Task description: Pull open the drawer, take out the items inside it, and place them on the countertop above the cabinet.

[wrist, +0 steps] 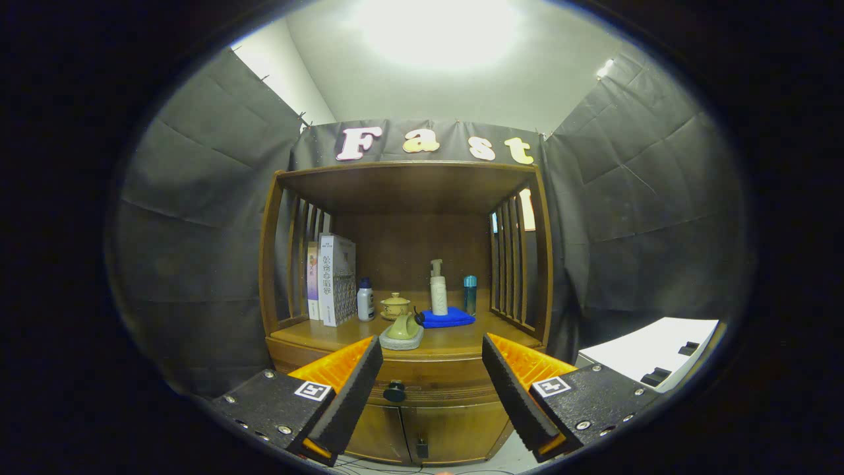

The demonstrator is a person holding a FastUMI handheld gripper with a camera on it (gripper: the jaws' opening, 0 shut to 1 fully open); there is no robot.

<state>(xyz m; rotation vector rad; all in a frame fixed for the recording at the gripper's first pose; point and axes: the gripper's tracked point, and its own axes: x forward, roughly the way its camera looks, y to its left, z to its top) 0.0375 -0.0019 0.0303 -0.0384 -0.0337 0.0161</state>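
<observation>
Gripper view | tongs [432, 389] open | drawer knob [394, 392] between | books [330, 280]: two | bottles [438, 287]: three

Gripper [432, 396] held level, fingers [346, 396] spread wide apart, black pads facing inward, nothing between them.

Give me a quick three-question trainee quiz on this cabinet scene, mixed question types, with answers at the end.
1. True or false: the drawer is pulled out.
2. What lies between the gripper fingers, beyond them? A) blue cloth B) drawer knob C) books
3. Fill in: the pump bottle stands on the blue ____.

Key:
1. False; it is closed.
2. B, the drawer knob; the gripper is open and touches nothing.
3. Cloth, on the countertop.
</observation>
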